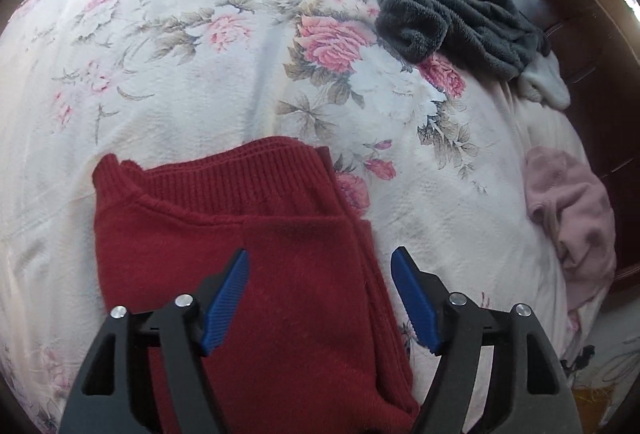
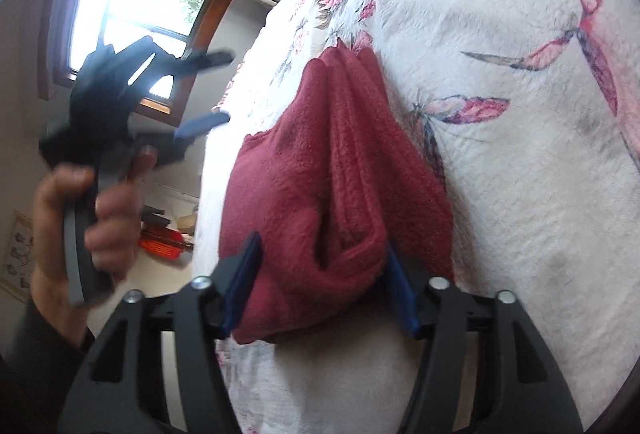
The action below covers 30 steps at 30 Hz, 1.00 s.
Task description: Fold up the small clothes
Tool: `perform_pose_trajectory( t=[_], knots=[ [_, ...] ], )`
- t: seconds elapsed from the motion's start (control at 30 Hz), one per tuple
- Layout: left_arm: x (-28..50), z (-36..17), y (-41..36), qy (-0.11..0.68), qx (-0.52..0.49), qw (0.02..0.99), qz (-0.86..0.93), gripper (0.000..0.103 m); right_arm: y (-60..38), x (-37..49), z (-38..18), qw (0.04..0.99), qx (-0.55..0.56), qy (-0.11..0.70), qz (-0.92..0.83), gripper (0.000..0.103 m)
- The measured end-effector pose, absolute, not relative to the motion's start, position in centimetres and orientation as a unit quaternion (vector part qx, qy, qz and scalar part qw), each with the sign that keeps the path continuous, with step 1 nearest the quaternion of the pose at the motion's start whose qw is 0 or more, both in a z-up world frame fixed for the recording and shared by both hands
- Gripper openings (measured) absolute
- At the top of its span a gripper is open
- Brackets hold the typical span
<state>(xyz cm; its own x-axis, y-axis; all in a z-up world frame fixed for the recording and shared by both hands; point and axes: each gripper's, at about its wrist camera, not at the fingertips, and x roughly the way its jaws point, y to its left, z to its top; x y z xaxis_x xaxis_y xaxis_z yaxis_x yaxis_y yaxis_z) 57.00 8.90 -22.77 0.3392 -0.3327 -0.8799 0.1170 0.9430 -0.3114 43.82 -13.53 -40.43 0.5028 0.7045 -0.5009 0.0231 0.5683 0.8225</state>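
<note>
A dark red knitted sweater (image 1: 256,258) lies folded on the floral bedspread (image 1: 180,65), ribbed hem toward the far side. My left gripper (image 1: 320,262) hovers over its near right part, open, with nothing between the blue pads. In the right wrist view the sweater (image 2: 320,173) is a thick folded bundle near the bed's edge. My right gripper (image 2: 322,250) is open wide, with the bundle's near end sitting between its fingers. A person's hand (image 2: 80,213) holds the left gripper (image 2: 226,87) off the bed's side, blurred and open.
A grey fluffy garment (image 1: 448,13) and a white piece (image 1: 548,85) lie at the bed's far right. A pink garment (image 1: 568,218) is heaped at the right edge. Dark wooden furniture (image 1: 580,33) borders that side. A window (image 2: 132,5) and floor clutter (image 2: 164,242) lie beyond the bed.
</note>
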Motion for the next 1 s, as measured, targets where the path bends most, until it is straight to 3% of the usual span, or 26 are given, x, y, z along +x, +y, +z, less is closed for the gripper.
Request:
perform_pose_trajectory(
  t=[0.2,0.37,0.7,0.73,0.77,0.8,0.83,0.93,1.0],
  knots=[
    [50.4,-24.3,14.7,0.568,-0.161,0.789,-0.172,0.076,-15.2,44.0,-40.8,0.723,0.459,0.445,0.261,0.08],
    [46.7,-27.1,17.1,0.579,-0.222,0.755,-0.213,0.076,-17.2,45.2,-42.3,0.647,0.539,0.455,0.291,0.082],
    [44.7,-29.0,18.5,0.554,-0.306,0.731,-0.255,0.076,-13.4,56.8,-41.5,0.585,0.428,0.593,0.35,0.083],
    [44.5,-29.0,18.6,0.552,-0.308,0.73,-0.259,0.076,-12.9,57.4,-41.4,0.585,0.419,0.601,0.348,0.08],
    [44.3,-28.9,18.6,0.551,-0.31,0.729,-0.262,0.076,-12.5,57.5,-41.0,0.596,0.398,0.61,0.339,0.063],
    [44.1,-28.8,18.8,0.55,-0.31,0.729,-0.266,0.076,-12.3,57.9,-40.6,0.611,0.374,0.614,0.331,0.031],
    [44.0,-28.6,18.8,0.547,-0.311,0.728,-0.271,0.076,-12.1,57.8,-39.9,0.63,0.347,0.613,0.327,0.019],
    [43.8,-27.7,18.9,0.535,-0.316,0.726,-0.294,0.075,-12.8,56.4,-37.1,0.69,0.295,0.579,0.319,0.011],
    [43.8,-27.3,18.4,0.525,-0.315,0.726,-0.314,0.075,-13.9,55.6,-36.4,0.718,0.281,0.561,0.302,0.011]
  ],
)
